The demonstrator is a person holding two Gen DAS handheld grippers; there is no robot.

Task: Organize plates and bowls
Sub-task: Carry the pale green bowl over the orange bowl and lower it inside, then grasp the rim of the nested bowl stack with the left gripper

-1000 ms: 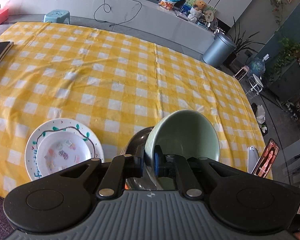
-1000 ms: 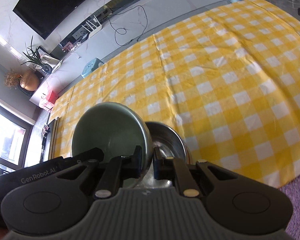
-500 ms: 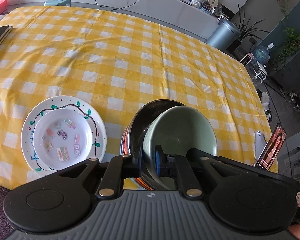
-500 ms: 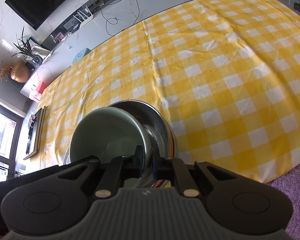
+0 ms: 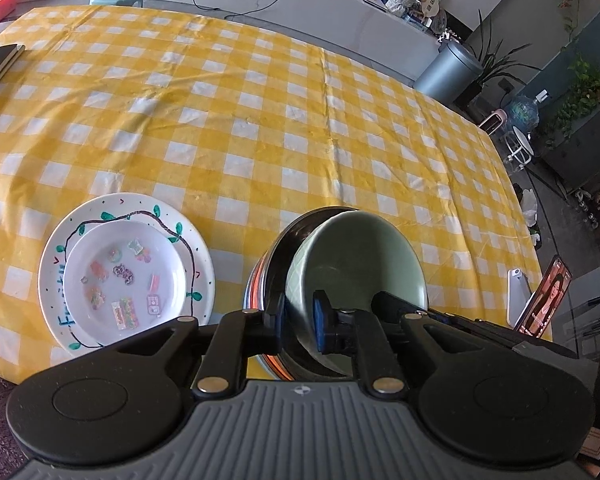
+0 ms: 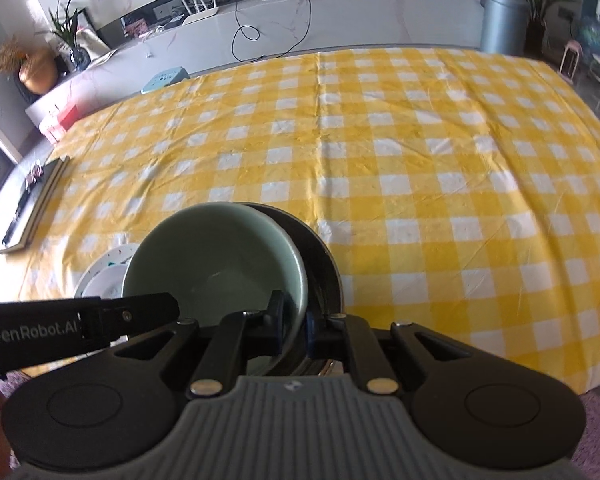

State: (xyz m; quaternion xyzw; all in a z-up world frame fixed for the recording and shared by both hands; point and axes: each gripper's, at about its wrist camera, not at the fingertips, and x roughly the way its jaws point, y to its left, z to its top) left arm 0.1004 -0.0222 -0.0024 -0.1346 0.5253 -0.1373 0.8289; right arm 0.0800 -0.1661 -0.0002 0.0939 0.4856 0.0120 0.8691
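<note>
A pale green bowl (image 5: 356,268) sits tilted inside a larger steel bowl (image 5: 278,254) near the table's front edge. My left gripper (image 5: 300,320) is shut on the green bowl's near left rim. My right gripper (image 6: 294,320) is shut on the green bowl's (image 6: 216,260) near right rim, with the steel bowl (image 6: 320,252) just behind it. The left gripper's body (image 6: 76,328) shows in the right wrist view. A small white plate (image 5: 124,276) with stickers lies on a larger painted plate (image 5: 60,248) to the left of the bowls.
A yellow checked cloth (image 5: 260,120) covers the table. A dark flat board (image 5: 0,64) lies at its far left edge. A phone on a stand (image 5: 544,300) and a white object (image 5: 518,300) stand at the right front corner.
Both grippers have lowered the green bowl into the steel bowl, and it now sits deeper and less tilted. Both views have swung to look more down and straight across the table.
</note>
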